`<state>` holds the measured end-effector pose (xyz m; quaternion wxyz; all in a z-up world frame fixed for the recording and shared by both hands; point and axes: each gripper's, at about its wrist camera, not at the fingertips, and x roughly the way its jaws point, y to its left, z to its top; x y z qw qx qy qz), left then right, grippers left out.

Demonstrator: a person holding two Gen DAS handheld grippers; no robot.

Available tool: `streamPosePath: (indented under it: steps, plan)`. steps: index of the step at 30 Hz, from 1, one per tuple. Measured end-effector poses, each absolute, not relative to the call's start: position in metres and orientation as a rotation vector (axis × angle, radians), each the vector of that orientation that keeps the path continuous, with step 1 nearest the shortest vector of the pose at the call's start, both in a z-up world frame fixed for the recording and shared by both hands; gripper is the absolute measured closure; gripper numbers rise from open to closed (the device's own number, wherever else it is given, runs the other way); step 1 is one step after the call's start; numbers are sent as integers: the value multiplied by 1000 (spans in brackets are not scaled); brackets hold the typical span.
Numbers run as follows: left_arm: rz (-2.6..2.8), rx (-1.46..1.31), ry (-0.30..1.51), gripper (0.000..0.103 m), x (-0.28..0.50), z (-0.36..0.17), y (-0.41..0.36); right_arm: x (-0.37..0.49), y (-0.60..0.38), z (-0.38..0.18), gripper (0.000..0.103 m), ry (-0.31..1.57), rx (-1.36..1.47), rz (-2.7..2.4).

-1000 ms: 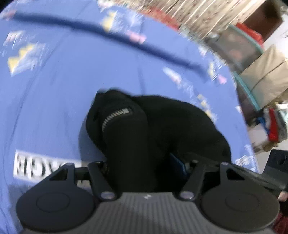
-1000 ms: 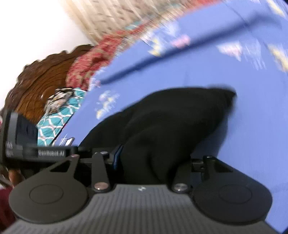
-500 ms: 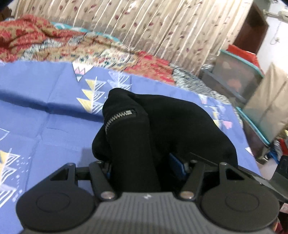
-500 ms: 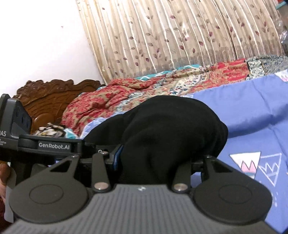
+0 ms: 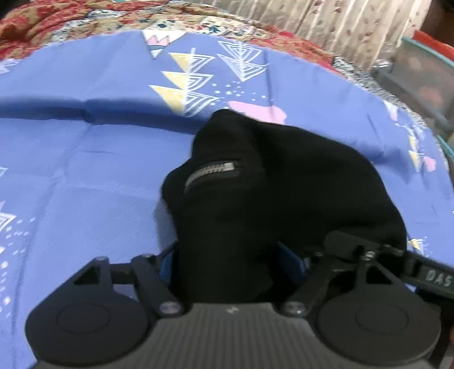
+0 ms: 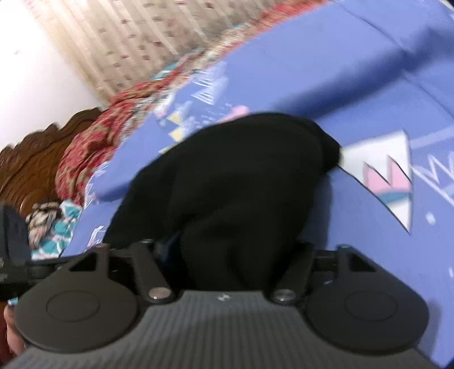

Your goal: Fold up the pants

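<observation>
The black pants (image 5: 283,184) lie bunched on the blue patterned bedsheet (image 5: 85,170), with a silver zipper (image 5: 210,173) facing up. My left gripper (image 5: 229,255) has its jaws opening; a thick fold of the pants still lies between them, and the blue pads (image 5: 293,261) stand off it. In the right wrist view the same pants (image 6: 241,176) fill the middle. My right gripper (image 6: 235,244) also has its jaws opening around the cloth, fingers spread wide. Each gripper's body shows at the edge of the other's view.
A red floral bedspread (image 5: 56,22) and a pleated curtain (image 5: 354,25) lie beyond the sheet. Storage boxes (image 5: 420,73) stand off the bed's far right. A carved wooden headboard (image 6: 34,164) and a teal cloth (image 6: 56,227) are at the left.
Both grippers carried the pants across the bed and down onto the blue sheet. Their jaws, tight on the cloth before, now stand wider apart.
</observation>
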<state>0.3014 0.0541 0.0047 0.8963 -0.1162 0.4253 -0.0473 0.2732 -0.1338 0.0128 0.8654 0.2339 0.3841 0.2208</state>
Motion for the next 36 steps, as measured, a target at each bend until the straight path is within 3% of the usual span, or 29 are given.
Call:
streamPosePath:
  steps: [2,17,19,22,36]
  plan:
    - [-51,-223,891,22,294,16,51,256,-141,24,19,791,504,408]
    - [83,-96,930,22,123,60,14,74,-172,55,18,765,384,318]
    - [97,-92,935,21,105,62,14,65,-170,57,18,766,378,309]
    - [109,-80,929,12,80,65,12,48,-169,62,18,763,380,307]
    - [182,-27,867,0,21,79,5,-1,-161,68,18,763,392,326]
